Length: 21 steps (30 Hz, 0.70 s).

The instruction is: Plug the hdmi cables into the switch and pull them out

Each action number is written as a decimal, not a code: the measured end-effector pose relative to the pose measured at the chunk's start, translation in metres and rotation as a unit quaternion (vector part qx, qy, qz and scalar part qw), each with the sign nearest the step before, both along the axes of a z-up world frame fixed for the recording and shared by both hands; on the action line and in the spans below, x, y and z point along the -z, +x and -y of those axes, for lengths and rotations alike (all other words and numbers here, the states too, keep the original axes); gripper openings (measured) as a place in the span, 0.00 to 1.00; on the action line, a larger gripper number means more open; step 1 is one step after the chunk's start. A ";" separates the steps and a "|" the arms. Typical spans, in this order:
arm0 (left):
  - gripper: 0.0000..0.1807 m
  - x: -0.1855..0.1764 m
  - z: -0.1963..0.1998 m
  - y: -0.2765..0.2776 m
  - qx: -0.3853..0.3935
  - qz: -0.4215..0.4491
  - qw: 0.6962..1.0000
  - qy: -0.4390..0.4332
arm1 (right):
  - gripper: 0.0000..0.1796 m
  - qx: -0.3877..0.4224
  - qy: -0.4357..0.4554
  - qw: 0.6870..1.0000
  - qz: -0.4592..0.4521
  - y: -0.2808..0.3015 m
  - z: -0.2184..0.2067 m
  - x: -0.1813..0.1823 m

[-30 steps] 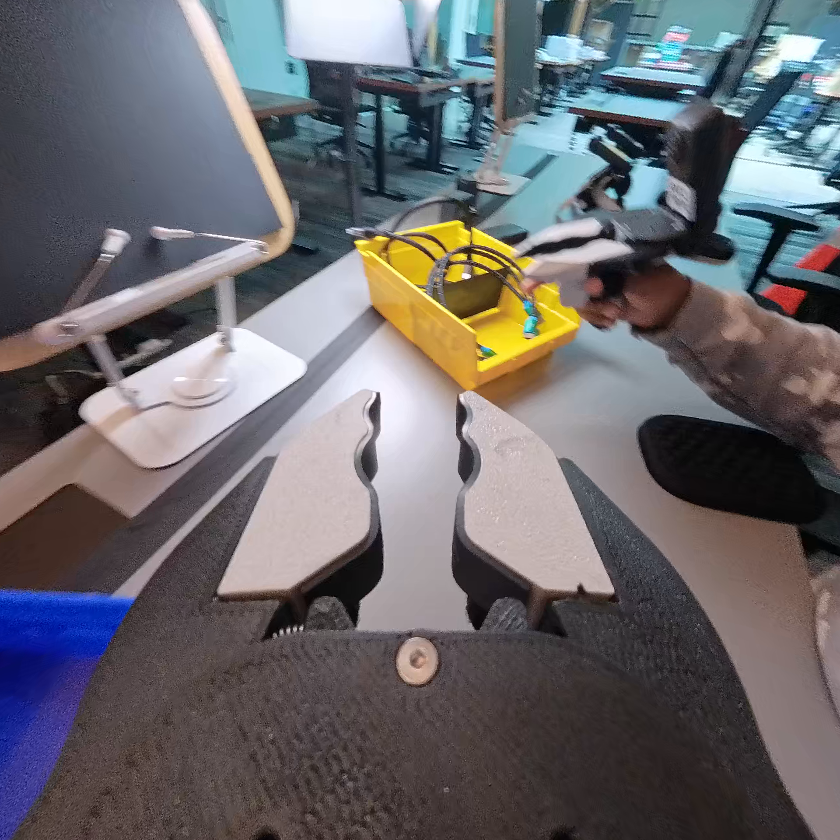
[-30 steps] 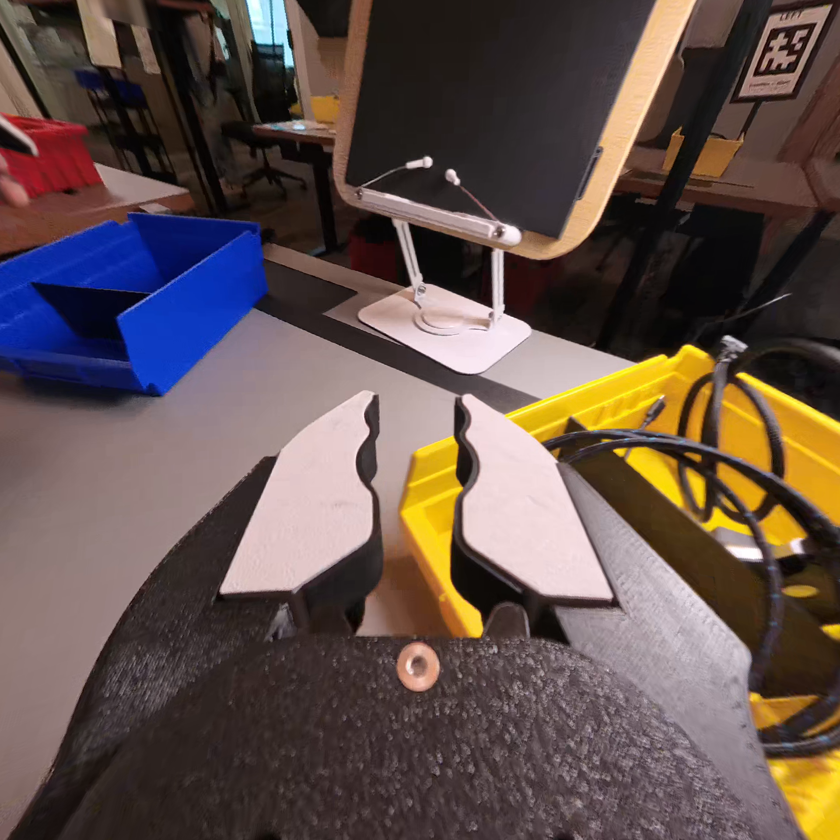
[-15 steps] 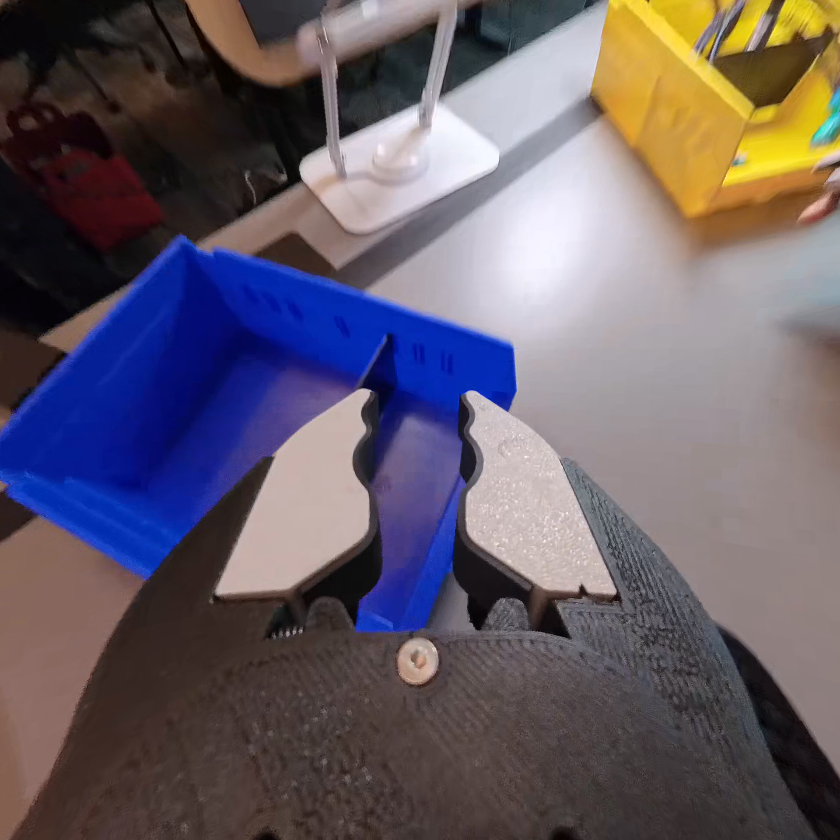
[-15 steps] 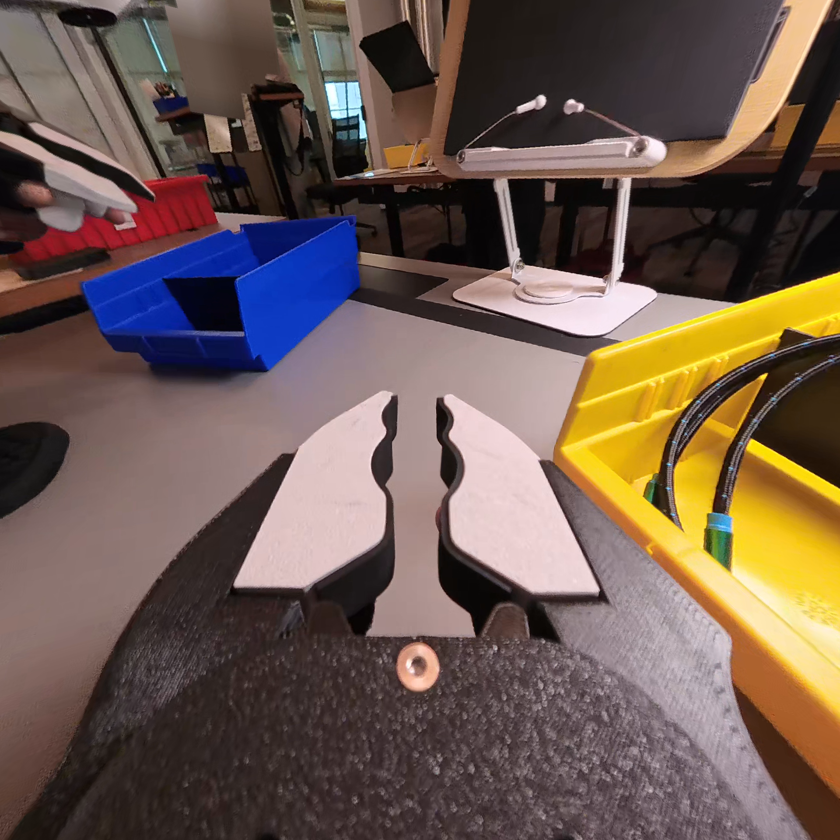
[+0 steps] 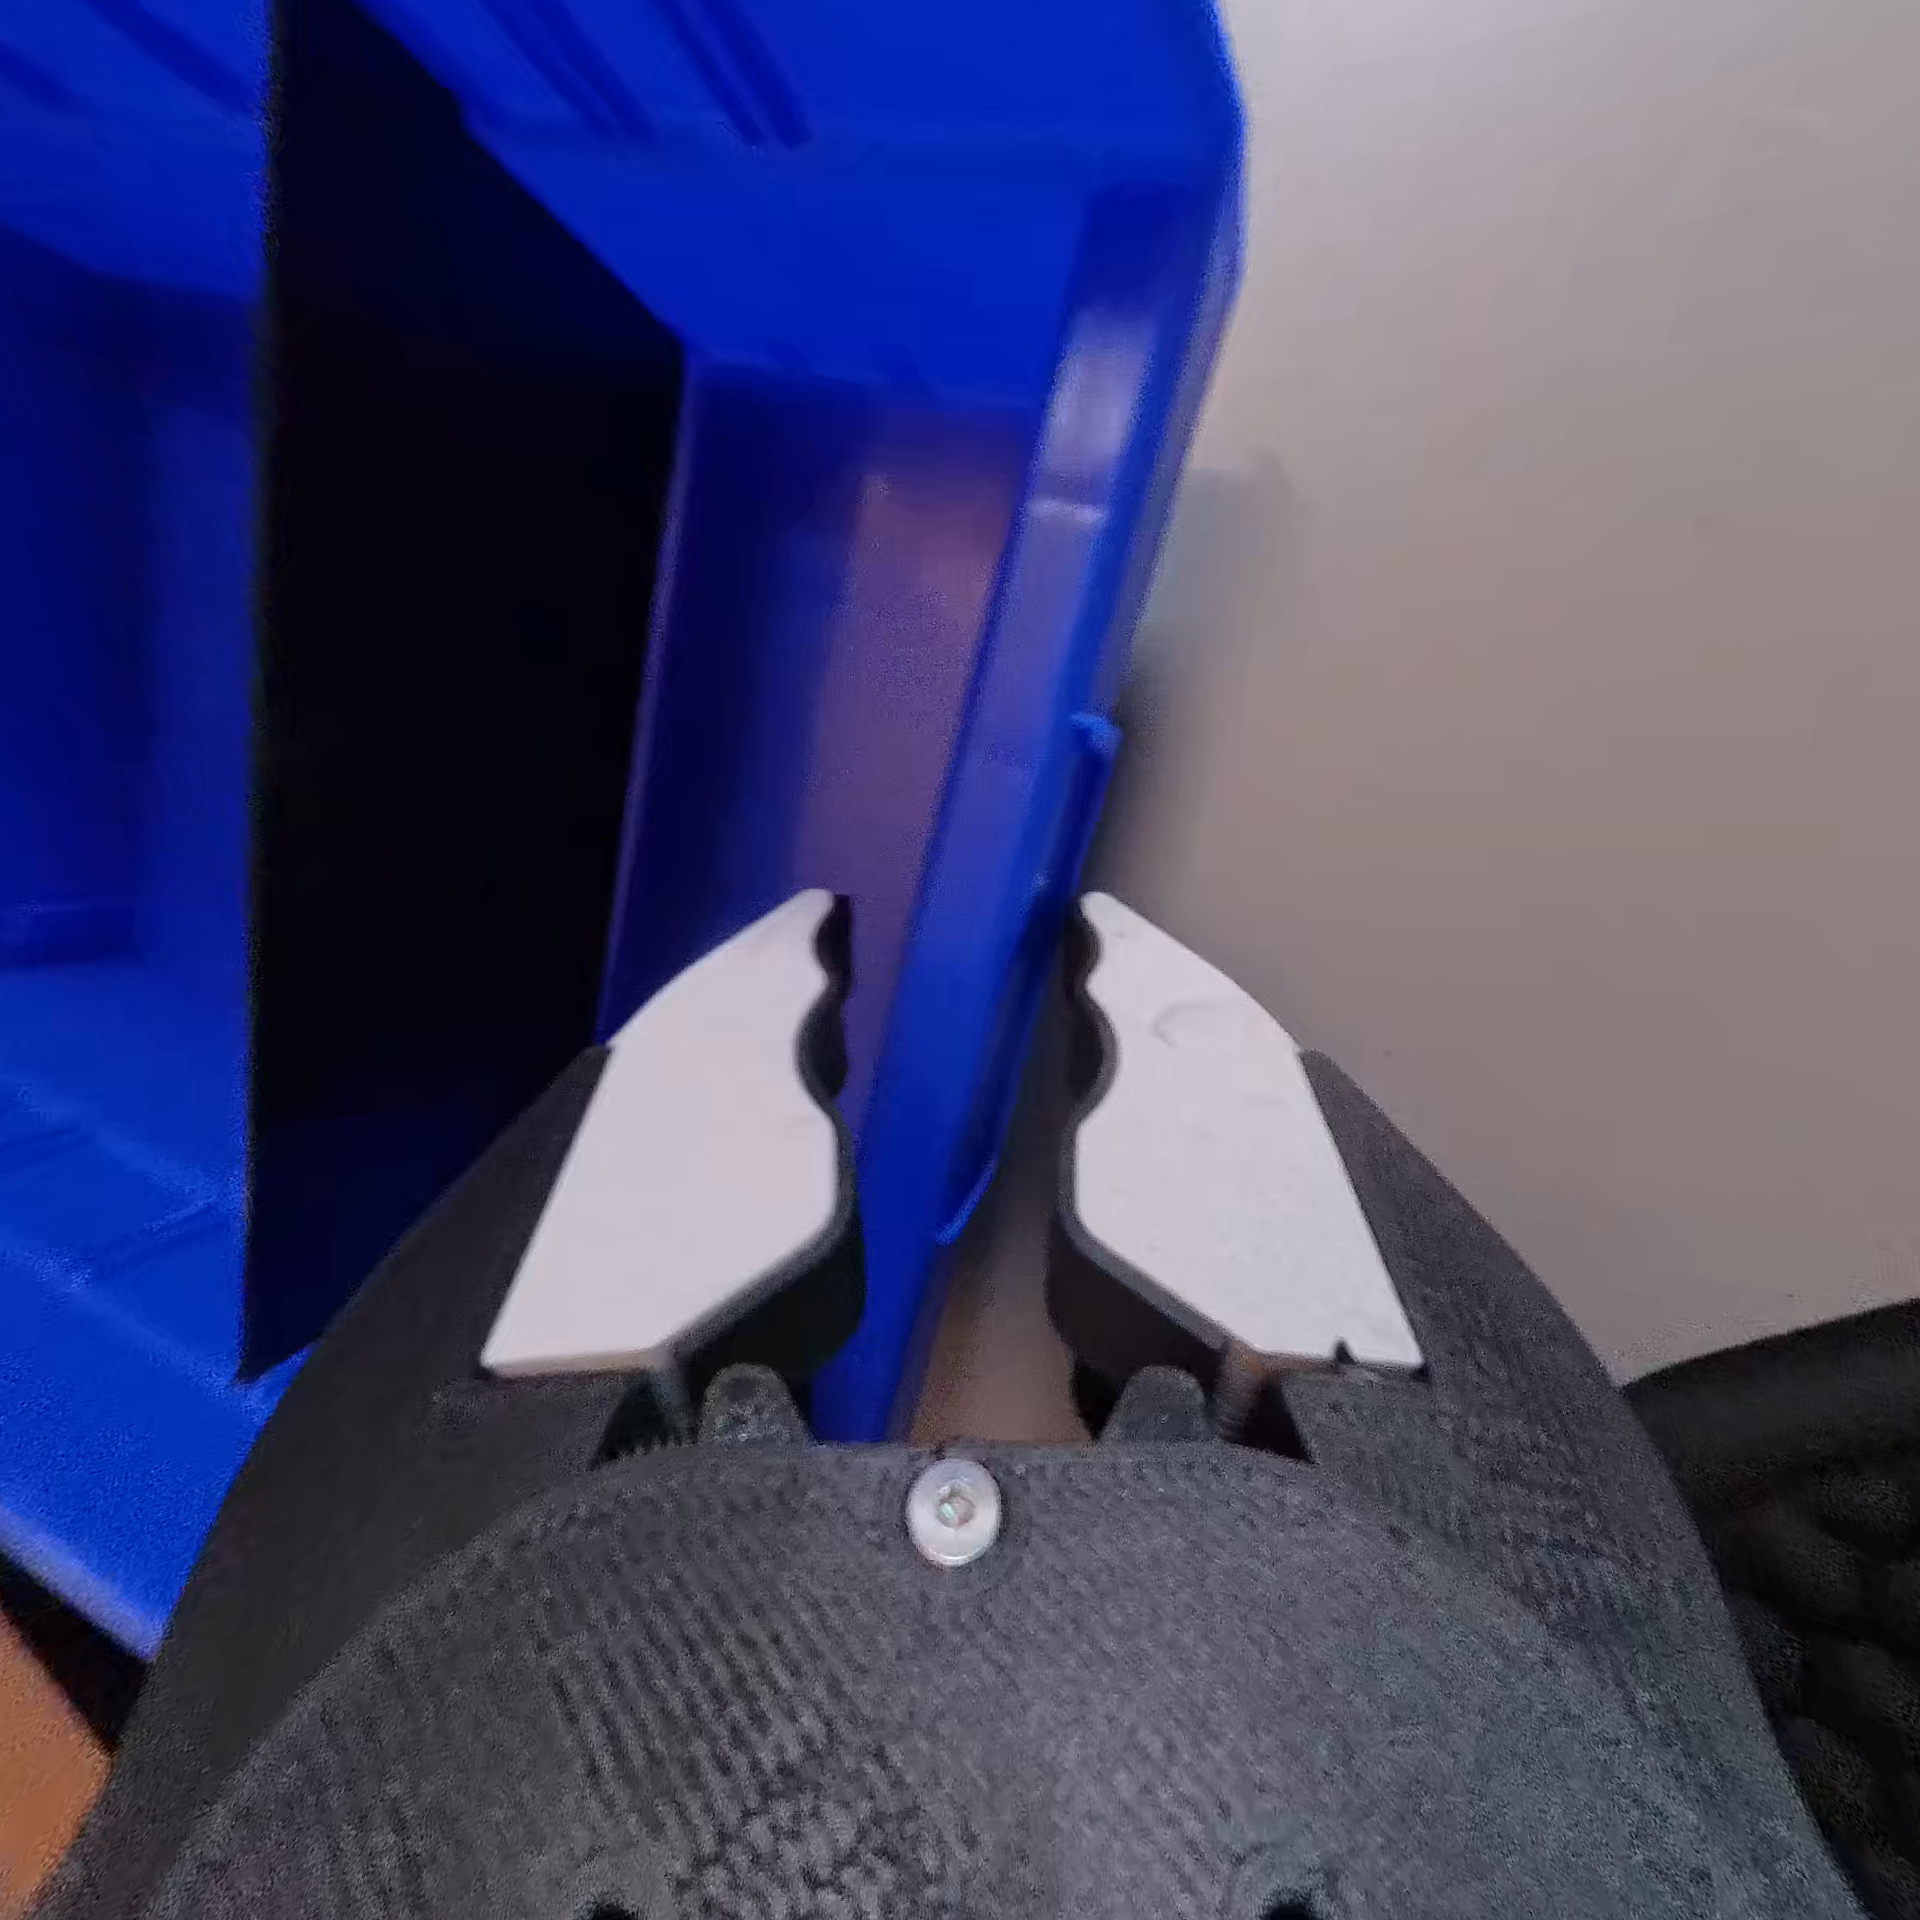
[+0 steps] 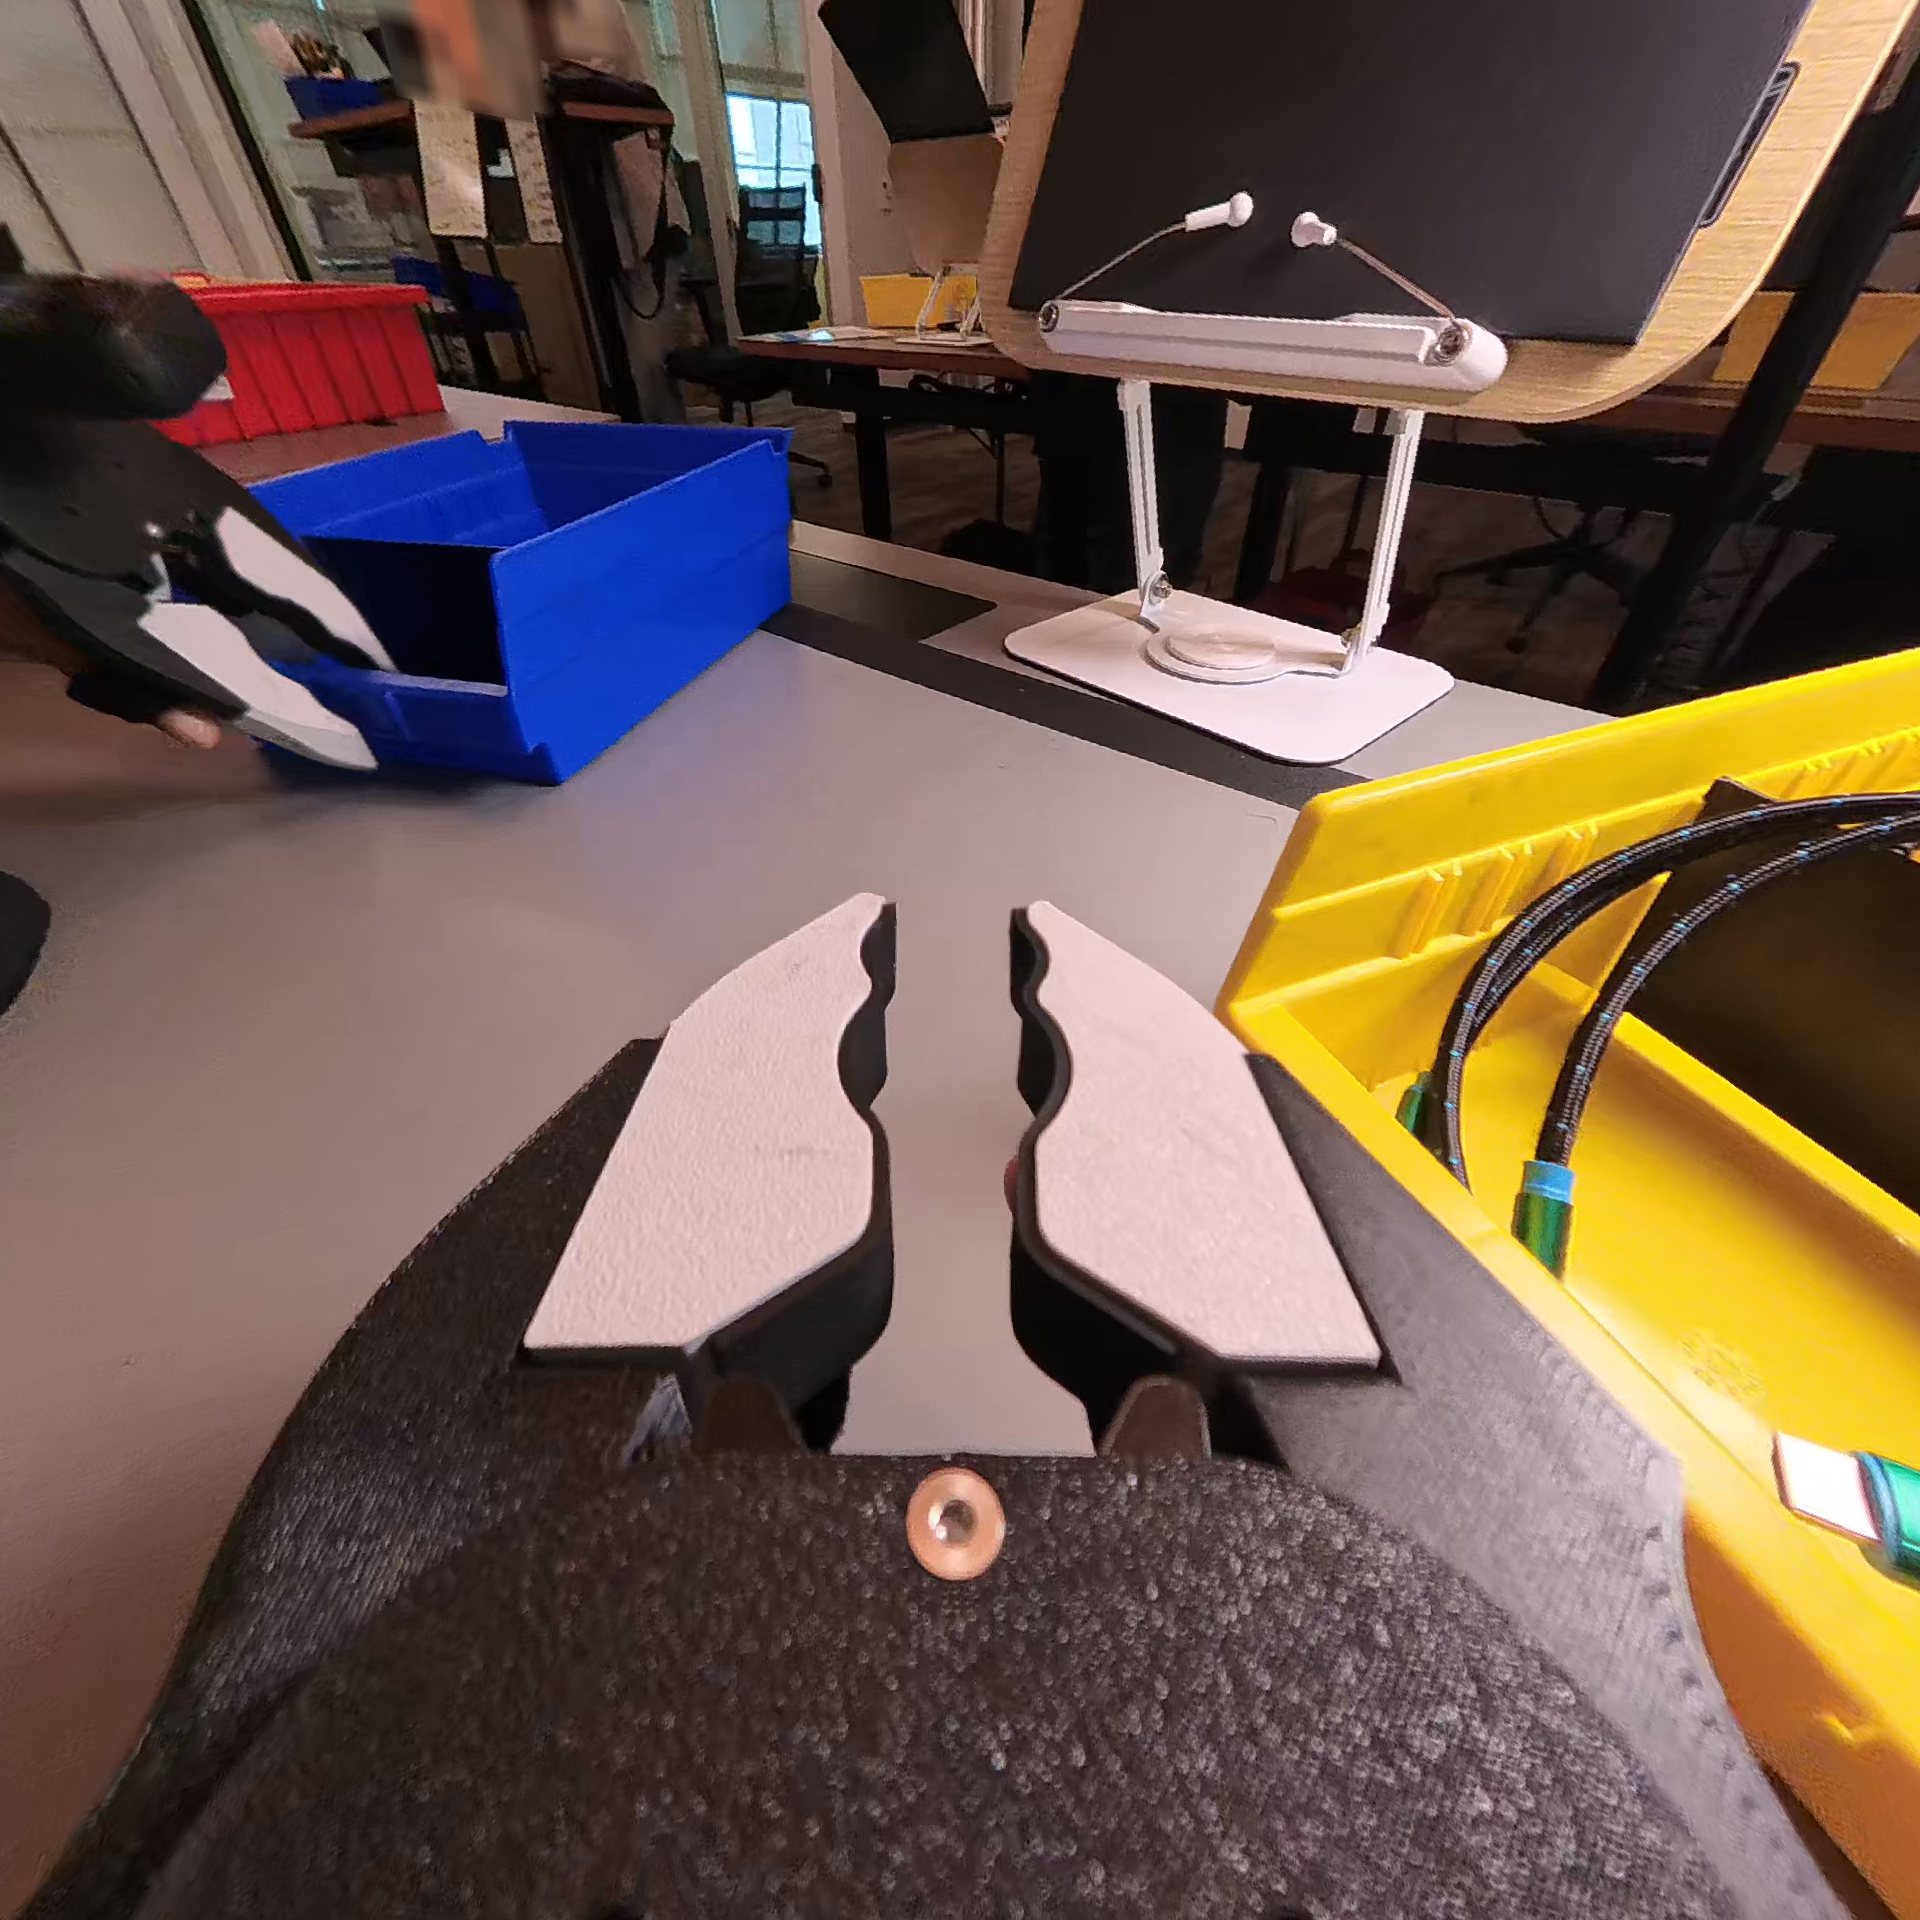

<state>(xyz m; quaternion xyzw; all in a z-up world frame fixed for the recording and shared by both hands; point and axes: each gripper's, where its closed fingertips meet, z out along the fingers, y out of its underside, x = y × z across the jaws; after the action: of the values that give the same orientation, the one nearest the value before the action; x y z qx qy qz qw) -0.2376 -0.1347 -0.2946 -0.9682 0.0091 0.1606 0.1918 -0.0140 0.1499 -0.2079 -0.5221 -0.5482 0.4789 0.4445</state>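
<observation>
The left gripper (image 5: 956, 914) straddled the side wall of the blue plastic bin (image 5: 935, 364), jaws apart, one finger inside and one outside; contact with the wall could not be confirmed. The right gripper (image 6: 951, 914) hung over the grey table (image 6: 416, 987), jaws apart and empty. Black braided HDMI cables (image 6: 1496, 997) lay in the yellow plastic bin (image 6: 1351, 935) just beside it.

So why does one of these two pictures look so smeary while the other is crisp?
Left wrist view: the blue bin fills the frame very close up and looks soft and smeared, its inside nearly black. Right wrist view: sharp and evenly lit, though the left gripper at the bin is blurred, and the wide lens bends the yellow bin and stand.
</observation>
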 end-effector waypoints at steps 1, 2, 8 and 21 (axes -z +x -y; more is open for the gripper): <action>0.20 0.005 -0.004 0.002 0.011 -0.003 1.000 -0.005 | 0.11 0.003 0.001 1.000 0.000 0.000 -0.001 0.000; 0.18 0.007 -0.010 0.004 0.025 -0.017 1.000 -0.003 | 0.11 0.007 0.002 1.000 0.003 0.000 -0.003 0.001; 0.17 0.006 -0.044 0.043 0.059 -0.041 0.997 0.008 | 0.13 0.032 0.026 0.999 0.017 0.001 -0.012 0.004; 0.19 0.005 -0.150 0.137 0.279 -0.033 0.957 0.064 | 0.23 0.106 0.087 0.988 0.067 0.006 -0.039 0.019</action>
<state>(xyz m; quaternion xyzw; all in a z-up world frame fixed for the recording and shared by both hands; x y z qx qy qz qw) -0.1008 0.0150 -0.2992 -0.9068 0.2752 0.1332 0.2903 -0.0084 0.1889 -0.2269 -0.5678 -0.5572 0.3438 0.4989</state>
